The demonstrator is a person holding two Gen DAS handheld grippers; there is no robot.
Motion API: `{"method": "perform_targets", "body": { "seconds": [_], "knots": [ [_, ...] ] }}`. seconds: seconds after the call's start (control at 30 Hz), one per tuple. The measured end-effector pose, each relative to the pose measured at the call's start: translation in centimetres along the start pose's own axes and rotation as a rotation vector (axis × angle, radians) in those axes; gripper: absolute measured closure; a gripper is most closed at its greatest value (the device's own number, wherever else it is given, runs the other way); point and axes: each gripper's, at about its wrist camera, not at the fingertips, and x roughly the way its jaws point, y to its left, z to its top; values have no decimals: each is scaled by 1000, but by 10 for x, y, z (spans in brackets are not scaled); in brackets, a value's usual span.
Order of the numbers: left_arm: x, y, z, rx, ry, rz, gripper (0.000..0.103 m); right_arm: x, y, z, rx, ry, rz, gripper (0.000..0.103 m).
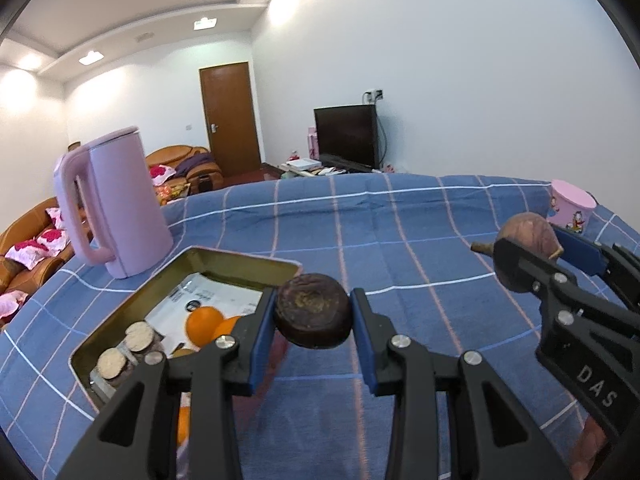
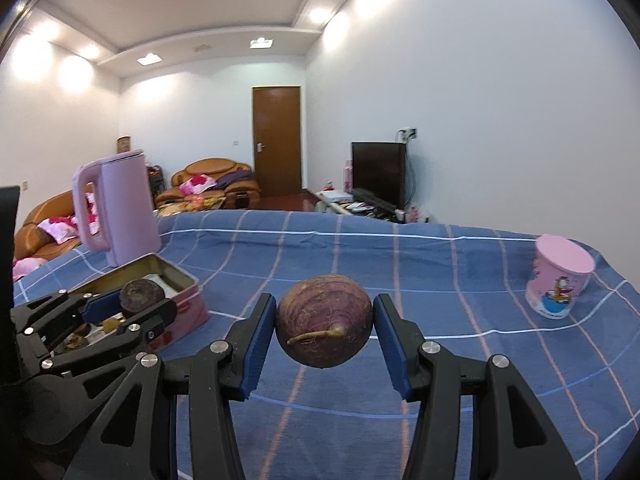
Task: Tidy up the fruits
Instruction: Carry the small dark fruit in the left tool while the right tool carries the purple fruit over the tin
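Note:
My left gripper [image 1: 313, 312] is shut on a dark brown round fruit [image 1: 313, 311], held above the blue checked cloth just right of an open gold-lined tin [image 1: 240, 262]. Inside the tin lie oranges [image 1: 205, 320], two pale round pieces [image 1: 138, 336] and a white packet. My right gripper [image 2: 325, 322] is shut on a purple-brown round fruit with a stem [image 2: 325, 320], held above the cloth. In the left wrist view that gripper [image 1: 532, 252] shows at the right with its fruit [image 1: 528, 236]. In the right wrist view the left gripper [image 2: 132, 300] hovers at the tin [image 2: 188, 296].
A pink kettle [image 1: 116, 204] stands behind the tin at the table's left. A pink cartoon cup [image 2: 560, 280] stands at the far right of the cloth-covered table [image 2: 360, 248]. Sofas, a door and a TV lie beyond the table edge.

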Motion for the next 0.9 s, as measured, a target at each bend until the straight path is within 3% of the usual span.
{"method": "perform_targets", "body": {
  "seconds": [0.9],
  "knots": [
    [12, 107, 0, -106, 52, 181, 64, 41, 95, 29, -94, 27, 179, 51]
  ]
}}
